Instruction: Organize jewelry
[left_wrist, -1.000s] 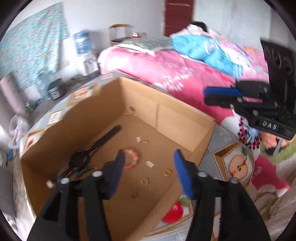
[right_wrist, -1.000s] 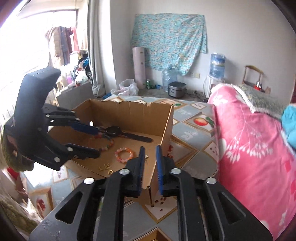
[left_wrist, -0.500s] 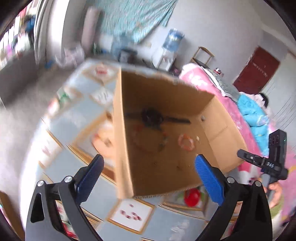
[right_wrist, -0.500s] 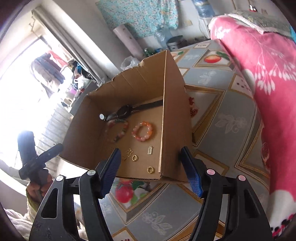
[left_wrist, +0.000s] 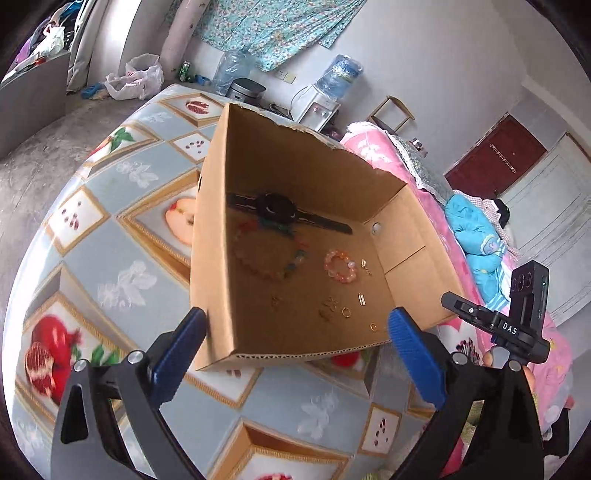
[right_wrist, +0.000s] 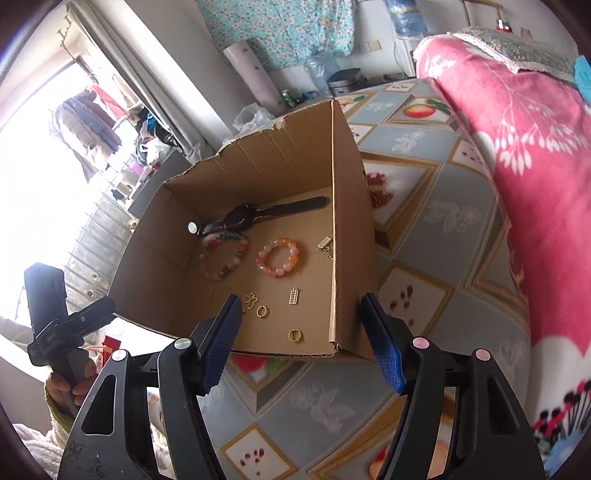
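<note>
An open cardboard box (left_wrist: 295, 356) stands on a fruit-patterned cloth. Inside it lie a black watch (left_wrist: 277, 210), a multicoloured bead bracelet (left_wrist: 295, 264), a pink-orange bead bracelet (left_wrist: 330, 258), gold rings (left_wrist: 346, 312) and small gold charms (left_wrist: 361, 299). My left gripper (left_wrist: 294, 314) hangs open over the box's near edge with nothing in it. My right gripper (right_wrist: 300, 299) is open over the near right corner of the box (right_wrist: 334, 184), above a gold ring (right_wrist: 295, 335). It touches nothing. The watch (right_wrist: 242, 216) and the pink-orange bracelet (right_wrist: 264, 254) lie beyond it.
A bed with a pink blanket (right_wrist: 535, 147) runs along one side of the cloth (right_wrist: 443, 221). A water dispenser (left_wrist: 332, 85), a rice cooker (left_wrist: 245, 88) and plastic bags (left_wrist: 133, 77) stand by the far wall. A hand (right_wrist: 70, 384) holds the left gripper's handle.
Both grippers have opened wide. The left one has swung and rolled round to another side of the box. The right one has rolled and dipped toward the box.
</note>
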